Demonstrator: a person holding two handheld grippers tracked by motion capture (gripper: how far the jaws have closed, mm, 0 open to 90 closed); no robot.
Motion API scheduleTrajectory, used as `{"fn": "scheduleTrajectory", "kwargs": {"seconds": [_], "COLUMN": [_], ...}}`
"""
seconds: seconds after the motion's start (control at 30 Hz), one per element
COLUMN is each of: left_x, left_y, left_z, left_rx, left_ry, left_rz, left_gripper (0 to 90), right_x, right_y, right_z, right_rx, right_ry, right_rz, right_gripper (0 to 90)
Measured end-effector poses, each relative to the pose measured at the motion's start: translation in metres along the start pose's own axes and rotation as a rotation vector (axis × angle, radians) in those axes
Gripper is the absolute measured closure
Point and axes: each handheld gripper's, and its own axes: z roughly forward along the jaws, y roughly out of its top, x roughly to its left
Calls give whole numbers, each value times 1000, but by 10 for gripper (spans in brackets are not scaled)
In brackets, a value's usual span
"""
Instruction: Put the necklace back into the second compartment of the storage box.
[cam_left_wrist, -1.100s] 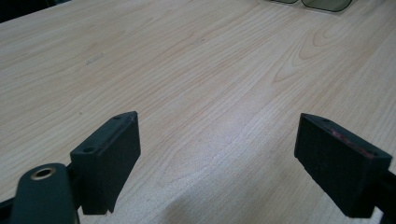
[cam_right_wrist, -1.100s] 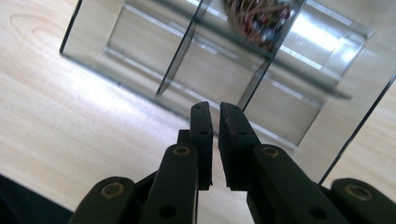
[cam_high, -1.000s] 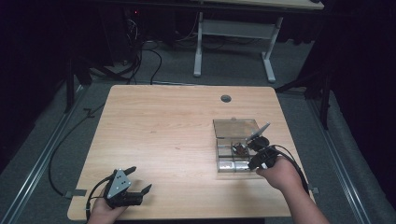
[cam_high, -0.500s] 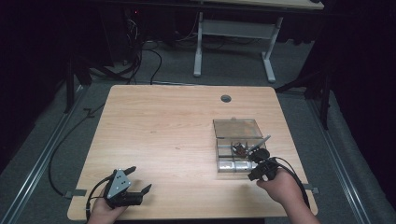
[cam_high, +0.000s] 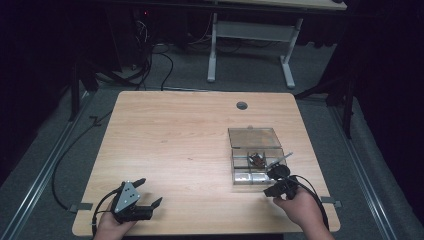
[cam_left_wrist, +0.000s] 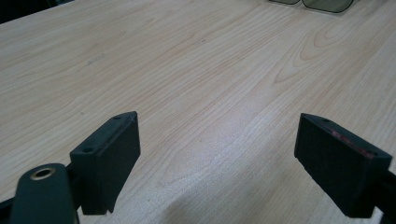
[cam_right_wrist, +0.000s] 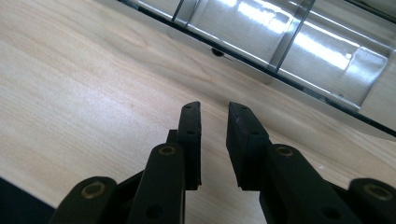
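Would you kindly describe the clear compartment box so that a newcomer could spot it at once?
On the light wooden table, look to the right half, just beyond the right gripper. There sits the clear plastic box, split into small compartments, its flat lid open behind it. It is the table's one see-through thing, unlike the black grippers.
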Motion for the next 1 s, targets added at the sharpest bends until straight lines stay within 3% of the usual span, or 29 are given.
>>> {"fn": "scheduleTrajectory", "kwargs": {"seconds": [0.43, 0.53, 0.67, 1.0], "left_x": [0, 0, 0, 0], "left_y": [0, 0, 0, 0], "left_z": [0, 0, 0, 0], "left_rx": [4, 5, 6, 3], "left_ry": [4, 6, 8, 14], "left_rz": [0, 0, 0, -10], "left_gripper": [148, 148, 149, 148], "right_x": [0, 1, 2, 5], "right_y": [-32, -41, -47, -64], "right_z": [6, 11, 16, 36], "right_rx": [-283, -363, -426, -600], "right_ry": [-24, -17, -7, 39], "right_rz": [23, 15, -10, 2], "right_gripper": [716, 688, 670, 649]}}
